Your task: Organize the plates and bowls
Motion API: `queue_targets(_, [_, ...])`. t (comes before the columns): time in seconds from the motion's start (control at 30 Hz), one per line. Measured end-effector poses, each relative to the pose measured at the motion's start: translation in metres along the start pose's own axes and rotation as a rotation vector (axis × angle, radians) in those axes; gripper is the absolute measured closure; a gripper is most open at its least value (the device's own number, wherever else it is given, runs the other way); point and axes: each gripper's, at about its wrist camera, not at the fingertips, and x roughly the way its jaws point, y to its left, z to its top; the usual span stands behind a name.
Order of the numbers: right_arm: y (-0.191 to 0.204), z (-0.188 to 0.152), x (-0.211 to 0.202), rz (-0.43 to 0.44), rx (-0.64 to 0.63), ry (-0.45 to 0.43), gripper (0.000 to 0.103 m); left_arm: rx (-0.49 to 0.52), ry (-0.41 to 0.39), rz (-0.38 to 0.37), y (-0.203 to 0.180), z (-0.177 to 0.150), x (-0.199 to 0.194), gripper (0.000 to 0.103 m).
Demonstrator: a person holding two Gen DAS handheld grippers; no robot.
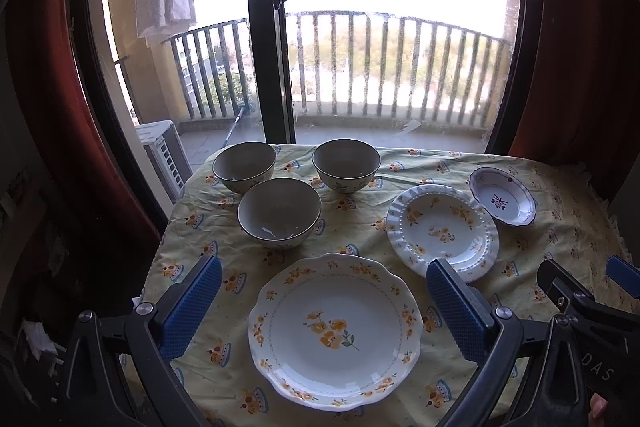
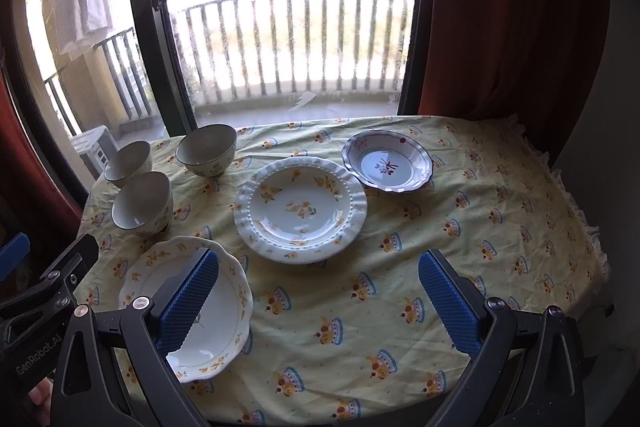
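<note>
Three grey-lined bowls [image 1: 280, 213] [image 1: 245, 166] [image 1: 346, 165] stand in a cluster at the table's far left. A large scalloped plate with yellow flowers [image 1: 334, 331] lies near the front, between the blue pads of my open left gripper [image 1: 324, 301], which hovers above it. A ribbed deep plate [image 1: 442, 229] and a small purple-trimmed dish [image 1: 502, 201] lie to the right. My right gripper [image 2: 318, 301] is open over bare cloth; its left finger [image 2: 188, 301] hides part of the large plate [image 2: 224, 307]. The ribbed plate [image 2: 300, 209], small dish [image 2: 387, 161] and bowls [image 2: 142, 203] lie ahead.
A yellow patterned tablecloth [image 2: 460, 227] covers the table, which stands against a glass balcony door [image 1: 272, 27] with red curtains [image 2: 500, 7] on both sides. The right gripper [image 1: 580, 303] shows at the left wrist view's right edge. Open cloth spans the table's right half.
</note>
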Motion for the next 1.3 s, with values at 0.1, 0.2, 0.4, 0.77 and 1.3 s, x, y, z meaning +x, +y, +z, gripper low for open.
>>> queue_targets(0.1, [0.001,-0.001,0.000,-0.005,-0.006,0.007,0.002,-0.004,0.010,-0.001,0.002,-0.001,0.001,0.001])
queue_targets(0.2, [0.001,0.000,0.001,-0.012,-0.010,0.016,0.002,-0.003,0.016,0.000,0.002,-0.001,0.002,0.001])
queue_targets(0.4, [0.000,0.001,0.003,0.005,-0.019,0.037,0.002,0.010,0.032,0.016,0.001,0.001,0.001,0.001])
queue_targets(0.77, [-0.002,0.008,0.010,0.061,-0.032,0.057,0.003,-0.024,0.065,0.069,-0.006,-0.001,0.005,0.004])
queue_targets(1.3, [0.044,-0.009,0.071,0.126,-0.084,0.170,0.009,-0.073,0.228,0.120,0.026,-0.032,0.068,0.013])
